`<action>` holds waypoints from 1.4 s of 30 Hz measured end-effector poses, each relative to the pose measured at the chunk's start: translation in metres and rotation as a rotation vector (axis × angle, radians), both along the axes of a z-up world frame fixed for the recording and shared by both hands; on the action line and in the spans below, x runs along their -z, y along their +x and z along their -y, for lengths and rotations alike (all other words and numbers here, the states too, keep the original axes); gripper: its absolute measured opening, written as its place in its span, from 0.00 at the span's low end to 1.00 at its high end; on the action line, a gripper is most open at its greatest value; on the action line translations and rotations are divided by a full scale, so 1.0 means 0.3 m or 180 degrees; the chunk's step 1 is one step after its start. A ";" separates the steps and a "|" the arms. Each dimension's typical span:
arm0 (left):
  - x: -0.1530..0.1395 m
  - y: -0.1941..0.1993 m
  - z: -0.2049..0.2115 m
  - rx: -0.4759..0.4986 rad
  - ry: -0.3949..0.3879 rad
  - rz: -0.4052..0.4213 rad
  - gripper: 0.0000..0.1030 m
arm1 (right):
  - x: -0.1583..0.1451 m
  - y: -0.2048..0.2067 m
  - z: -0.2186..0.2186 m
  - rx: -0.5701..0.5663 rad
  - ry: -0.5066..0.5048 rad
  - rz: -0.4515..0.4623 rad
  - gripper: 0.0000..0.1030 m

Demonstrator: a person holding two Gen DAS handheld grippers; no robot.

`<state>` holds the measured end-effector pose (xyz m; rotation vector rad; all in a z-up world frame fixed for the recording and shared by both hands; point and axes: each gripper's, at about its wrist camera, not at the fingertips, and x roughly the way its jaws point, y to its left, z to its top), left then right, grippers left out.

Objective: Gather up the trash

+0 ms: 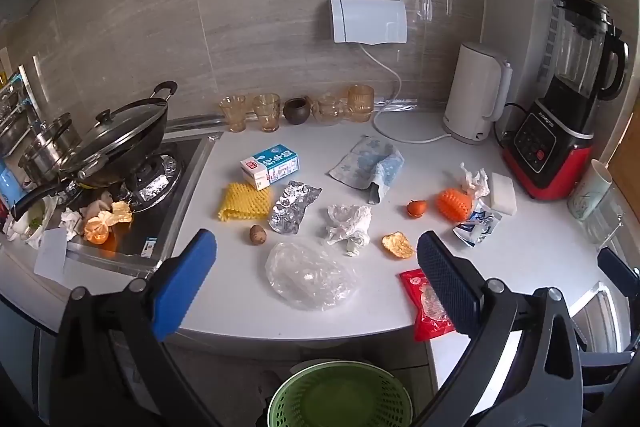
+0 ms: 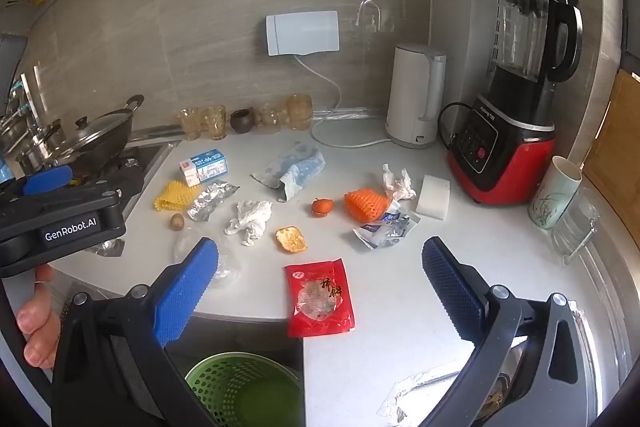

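Note:
Trash lies across the white counter (image 1: 520, 267): a clear plastic bag (image 1: 310, 277), a red snack packet (image 2: 320, 297), crumpled tissue (image 1: 348, 225), foil (image 1: 294, 205), yellow foam net (image 1: 244, 203), orange foam net (image 2: 366, 205), orange peel (image 2: 291, 239), a milk carton (image 1: 270, 165) and a torn wrapper (image 2: 386, 227). A green bin (image 1: 340, 399) stands below the counter edge; it also shows in the right wrist view (image 2: 244, 391). My left gripper (image 1: 316, 287) is open over the plastic bag. My right gripper (image 2: 320, 295) is open over the red packet. Both are empty.
A stove (image 1: 160, 195) with a wok (image 1: 120, 139), pot and food scraps is at the left. Glasses (image 1: 266, 113), a white kettle (image 1: 476, 91), a red blender (image 1: 560, 115), a blue cloth (image 1: 370, 163), a white sponge (image 2: 434, 201) and a mug (image 2: 554, 191) stand further back.

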<state>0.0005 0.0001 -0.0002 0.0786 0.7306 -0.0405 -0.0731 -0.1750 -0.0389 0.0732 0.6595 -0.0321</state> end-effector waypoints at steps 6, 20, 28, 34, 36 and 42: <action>0.001 0.003 0.009 0.0019 0.0005 0.0007 0.94 | 0.003 0.003 -0.002 -0.0001 -0.0007 -0.0024 0.98; 0.002 0.002 -0.010 0.0002 -0.0058 -0.0026 0.94 | 0.003 0.002 0.006 0.0004 0.0008 -0.0047 0.98; 0.005 0.000 -0.009 0.0003 -0.0059 -0.0022 0.94 | -0.001 0.003 -0.003 -0.0008 0.0003 -0.0054 0.98; 0.006 0.000 -0.008 0.0008 -0.0058 -0.0023 0.94 | 0.000 0.003 -0.006 -0.0009 0.0004 -0.0058 0.98; 0.006 0.000 -0.009 0.0003 -0.0059 -0.0020 0.94 | 0.001 0.003 -0.007 -0.0005 0.0000 -0.0055 0.98; 0.006 -0.002 -0.009 0.0008 -0.0065 -0.0020 0.94 | 0.005 0.002 -0.017 -0.0010 -0.0015 -0.0063 0.98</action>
